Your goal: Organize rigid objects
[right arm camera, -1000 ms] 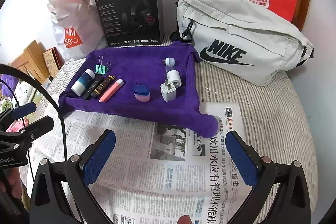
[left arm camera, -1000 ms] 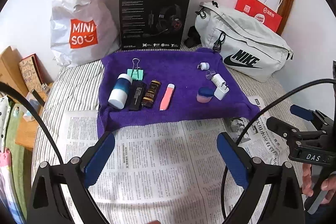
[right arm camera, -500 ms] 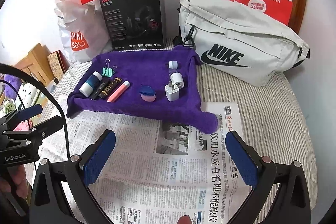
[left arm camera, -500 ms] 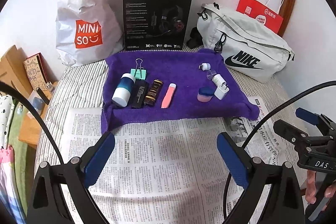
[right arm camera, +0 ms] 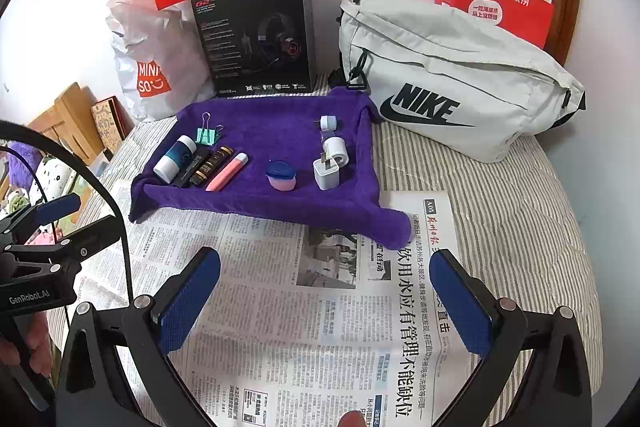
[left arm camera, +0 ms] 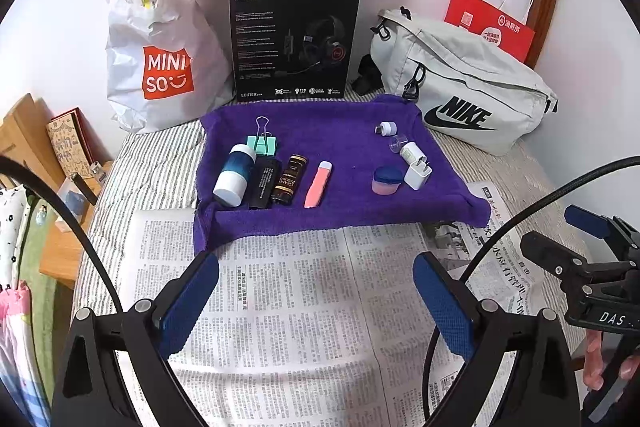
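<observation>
Four tubes (left arm camera: 318,183) lie lengthwise, side by side, on towel (left arm camera: 344,139).

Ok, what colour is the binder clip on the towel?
Mint green, with silver wire handles; the binder clip shows best in the left wrist view.

I read MINISO on the white plastic bag (left arm camera: 160,51), HECATE on the black headset box (left arm camera: 294,39), and NIKE on the grey bag (right arm camera: 452,79).
</observation>
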